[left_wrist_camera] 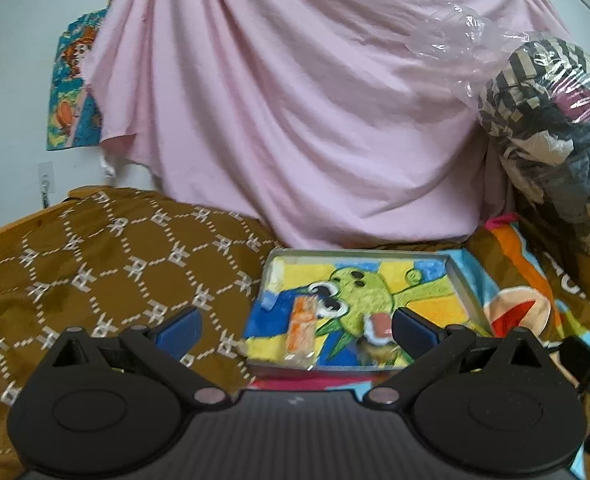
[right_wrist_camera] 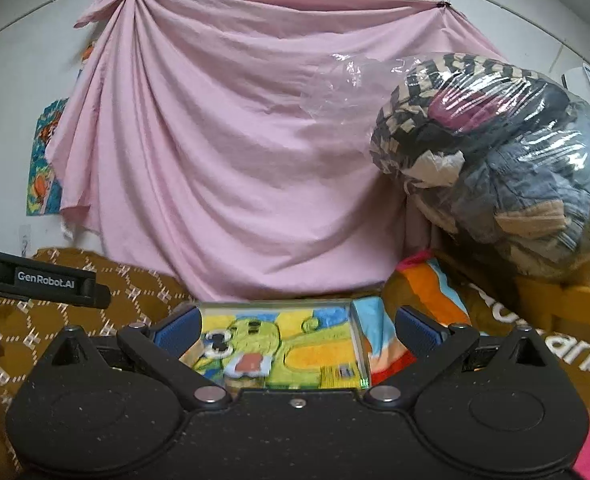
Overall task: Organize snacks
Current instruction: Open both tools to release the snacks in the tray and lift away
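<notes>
At the far left a white wall (left_wrist_camera: 11,92) carries a colourful poster (left_wrist_camera: 69,92); below it a brown blanket with a white lattice pattern (left_wrist_camera: 95,264) spreads wide and bare, the largest open stretch in the left wrist view; a pink sheet (left_wrist_camera: 295,112) hangs across the whole back, its lower hem closing the space just behind the tray. The left gripper (left_wrist_camera: 295,326) hovers with its jaws released and spread wide, nothing between the blue pads; one pad sits over the brown blanket, the other over the tray's right half. The clear shallow tray (left_wrist_camera: 461,280) lies on a bright cartoon towel (left_wrist_camera: 511,280), whose green character shows through its floor; an orange snack packet (left_wrist_camera: 303,326) lies inside, toward its left side, apart from both pads. Right of the tray the towel continues a short way, then a clear plastic bag stuffed with clothes (left_wrist_camera: 551,120) walls off that side.

In the right wrist view the left gripper's black body enters at the left edge; the right gripper (right_wrist_camera: 295,334) is also fully released, jaws wide and holding nothing, the tray (right_wrist_camera: 359,332) framed between them and touched by neither; the clothes bag (right_wrist_camera: 495,152) crowds the right, resting on a wooden ledge (right_wrist_camera: 575,300).
</notes>
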A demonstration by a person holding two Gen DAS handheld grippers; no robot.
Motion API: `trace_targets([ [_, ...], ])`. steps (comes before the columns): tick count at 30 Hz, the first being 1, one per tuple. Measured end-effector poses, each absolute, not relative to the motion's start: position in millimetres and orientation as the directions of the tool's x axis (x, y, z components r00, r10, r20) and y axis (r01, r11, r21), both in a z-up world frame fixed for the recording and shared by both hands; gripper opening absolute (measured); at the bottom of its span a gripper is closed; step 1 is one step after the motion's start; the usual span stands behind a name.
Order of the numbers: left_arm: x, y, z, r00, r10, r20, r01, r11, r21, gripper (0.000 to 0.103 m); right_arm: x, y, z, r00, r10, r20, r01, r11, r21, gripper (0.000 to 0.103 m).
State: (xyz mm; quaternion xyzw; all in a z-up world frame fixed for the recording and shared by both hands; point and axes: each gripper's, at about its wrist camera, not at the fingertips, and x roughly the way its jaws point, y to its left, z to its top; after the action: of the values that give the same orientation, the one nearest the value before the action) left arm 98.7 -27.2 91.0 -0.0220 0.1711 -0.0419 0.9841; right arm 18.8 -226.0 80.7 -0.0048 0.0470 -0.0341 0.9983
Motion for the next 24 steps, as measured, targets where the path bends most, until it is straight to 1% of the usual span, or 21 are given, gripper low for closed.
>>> trace_targets([
  [5, 78, -10, 68, 0.922, -0.075, -0.379, 0.063, 0.997, -0.045, 0.103, -6, -221, 66, 0.987, -0.072, -0.146, 0.070, 0.997, -0.019, 0.102],
  [14, 60, 21, 29, 0.879, -0.036, -0.475, 0.041, 0.999, 0.000, 0.103, -14, -203, 37, 0.952, -0.012, -0.307, 0.001, 0.999, -0.037, 0.102],
  [19, 63, 31, 5, 0.837, 0.000, -0.548, 0.025, 0.999, 0.039, 0.103, -10, -187, 17, 0.920, 0.031, -0.391, -0.055, 0.997, -0.052, 0.102],
  [24, 71, 35, -13, 0.806, 0.032, -0.591, 0.016, 0.997, 0.075, 0.103, -5, -179, 0, 0.894, 0.048, -0.445, -0.093, 0.992, -0.081, 0.102],
])
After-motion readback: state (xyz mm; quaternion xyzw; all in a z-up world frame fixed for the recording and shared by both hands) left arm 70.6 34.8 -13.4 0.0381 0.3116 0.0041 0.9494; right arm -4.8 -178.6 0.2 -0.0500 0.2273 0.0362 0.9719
